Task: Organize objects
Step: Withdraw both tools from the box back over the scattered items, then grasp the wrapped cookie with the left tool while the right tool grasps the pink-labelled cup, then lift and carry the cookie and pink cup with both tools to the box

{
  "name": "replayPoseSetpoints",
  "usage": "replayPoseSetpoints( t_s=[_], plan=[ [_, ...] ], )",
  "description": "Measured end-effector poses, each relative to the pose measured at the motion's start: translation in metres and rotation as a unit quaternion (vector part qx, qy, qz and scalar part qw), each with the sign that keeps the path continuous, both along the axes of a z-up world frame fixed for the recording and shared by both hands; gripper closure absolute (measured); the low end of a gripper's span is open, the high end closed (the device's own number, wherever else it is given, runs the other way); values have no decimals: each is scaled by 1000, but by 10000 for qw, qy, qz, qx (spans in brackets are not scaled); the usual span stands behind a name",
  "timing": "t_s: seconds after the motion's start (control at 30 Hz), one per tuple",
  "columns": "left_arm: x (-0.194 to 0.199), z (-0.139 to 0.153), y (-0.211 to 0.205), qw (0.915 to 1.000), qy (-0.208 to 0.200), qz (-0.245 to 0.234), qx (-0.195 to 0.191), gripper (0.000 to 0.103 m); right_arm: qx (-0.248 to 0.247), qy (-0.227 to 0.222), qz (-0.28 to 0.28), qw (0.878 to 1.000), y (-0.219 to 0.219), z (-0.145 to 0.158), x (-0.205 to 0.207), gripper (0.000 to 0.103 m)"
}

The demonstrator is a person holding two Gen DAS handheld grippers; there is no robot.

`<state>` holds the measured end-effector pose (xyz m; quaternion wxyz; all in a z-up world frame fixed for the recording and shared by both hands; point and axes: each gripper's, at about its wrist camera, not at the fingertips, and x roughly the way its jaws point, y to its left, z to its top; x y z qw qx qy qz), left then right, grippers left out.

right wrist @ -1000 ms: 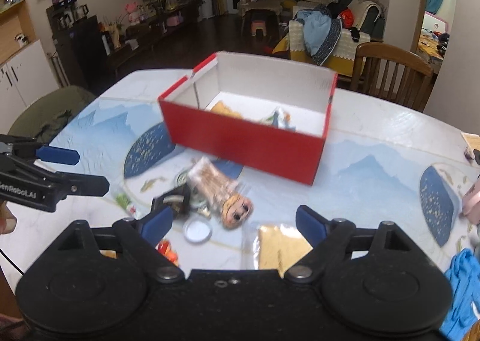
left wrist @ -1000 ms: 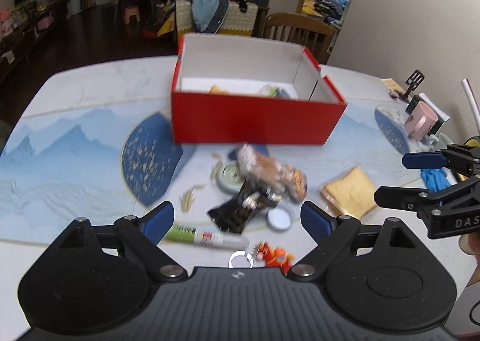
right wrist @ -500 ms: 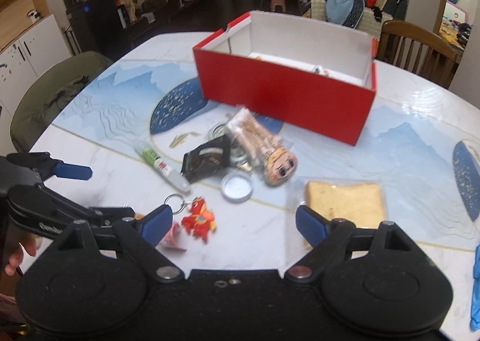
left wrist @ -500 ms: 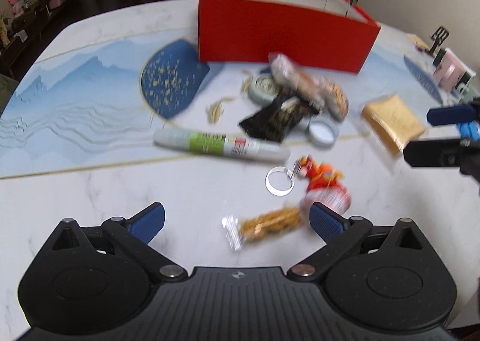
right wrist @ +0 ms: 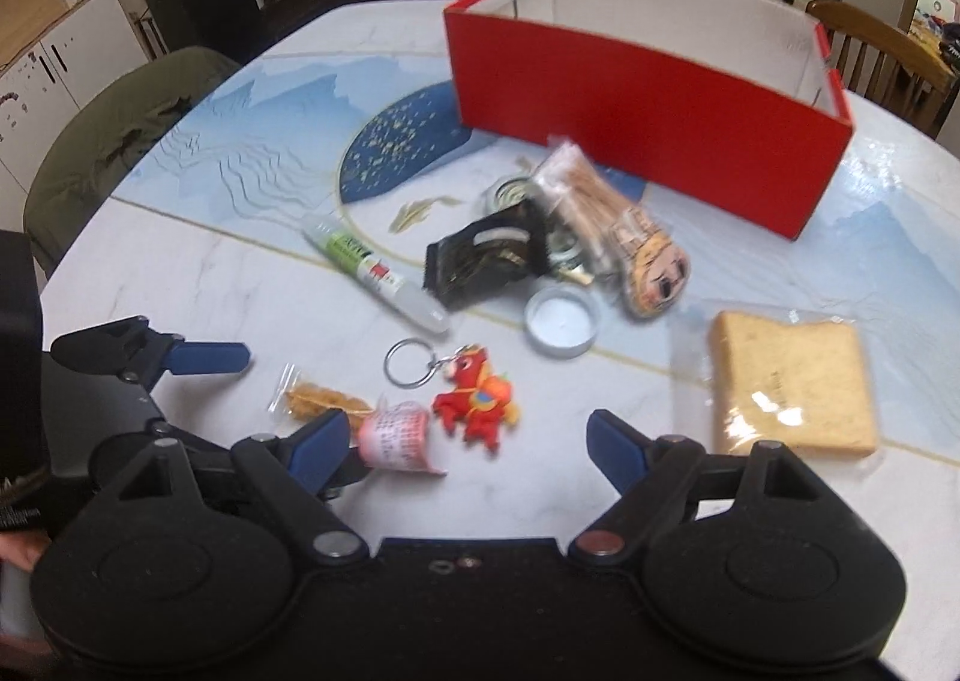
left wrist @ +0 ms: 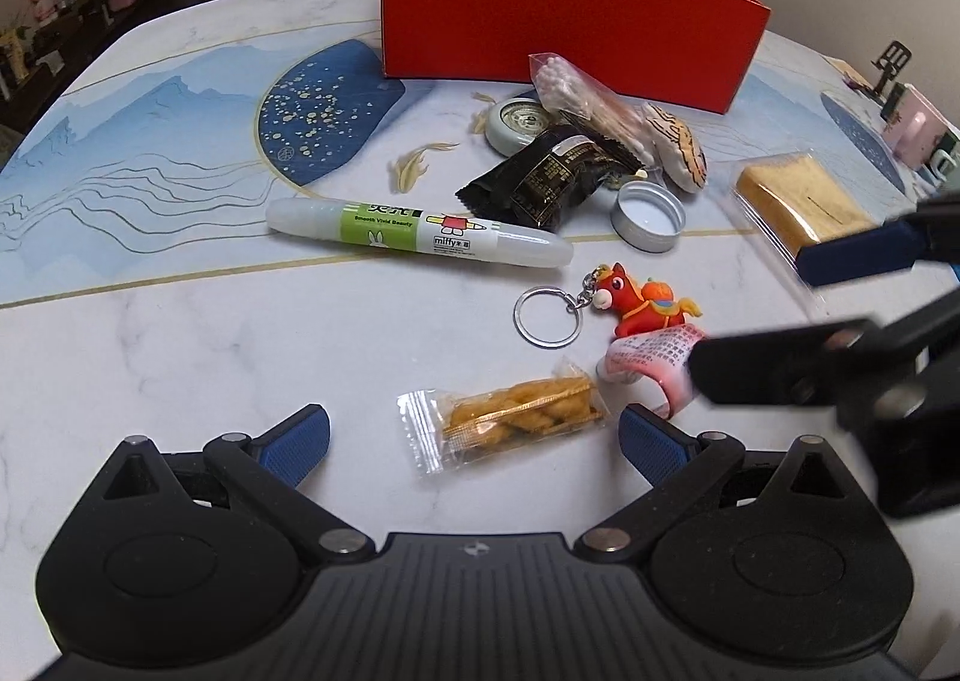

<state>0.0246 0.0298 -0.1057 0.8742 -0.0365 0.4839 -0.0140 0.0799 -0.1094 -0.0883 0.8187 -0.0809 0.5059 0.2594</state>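
My left gripper (left wrist: 474, 438) is open wide just above the marble table, and a clear packet of twisted snack (left wrist: 504, 423) lies between its fingertips without touching them. My right gripper (right wrist: 465, 444) is open with its jaws closing. The red horse keychain (right wrist: 474, 405) lies on the table between its fingers, untouched, and a pink paper roll (right wrist: 396, 435) sits against its left finger. The red box (left wrist: 564, 33) stands open-topped at the back. The right gripper (left wrist: 750, 315) reaches in from the right in the left wrist view, over the pink roll (left wrist: 648, 363).
Ahead lie a white marker pen (left wrist: 420, 234), a black sachet (left wrist: 540, 177), a metal lid (left wrist: 648, 213), a bag of cotton swabs (left wrist: 588, 105), a doll-face pouch (right wrist: 654, 279) and wrapped bread (right wrist: 792, 381). A green-covered chair (right wrist: 120, 141) stands at the table's left edge.
Both grippers have sunk toward the table's near part, so the snack packet, keychain and pink roll have come into view. The left jaws have spread wider. The right gripper came closer to the left one.
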Motion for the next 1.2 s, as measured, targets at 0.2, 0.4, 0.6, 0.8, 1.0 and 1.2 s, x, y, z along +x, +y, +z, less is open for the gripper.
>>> replayPoseSetpoints(
  t_s=[0.2, 0.4, 0.6, 0.8, 1.0, 1.2],
  plan=[
    [2, -6, -9, 9995, -128, 4, 303, 0, -58, 226, -63, 9997, 12, -14, 1, 29],
    [0, -7, -10, 9991, -208, -6, 365, 0, -26, 327, -1, 9995, 18, -17, 1, 42],
    [-1, -8, -10, 9990, -254, -72, 354, 0, 83, 467, 19, 9989, 16, -17, 3, 51],
    [-7, -4, -10, 9981, -396, -272, 373, 19, 180, 691, -97, 9974, 12, -20, 9, 67],
    [-6, 1, -5, 9980, -466, -280, 322, 51, 185, 685, -137, 9974, 10, -20, 11, 71],
    [-6, 5, -1, 9985, -416, -302, 175, 83, 164, 607, -24, 9980, 4, -15, 8, 72]
  ],
)
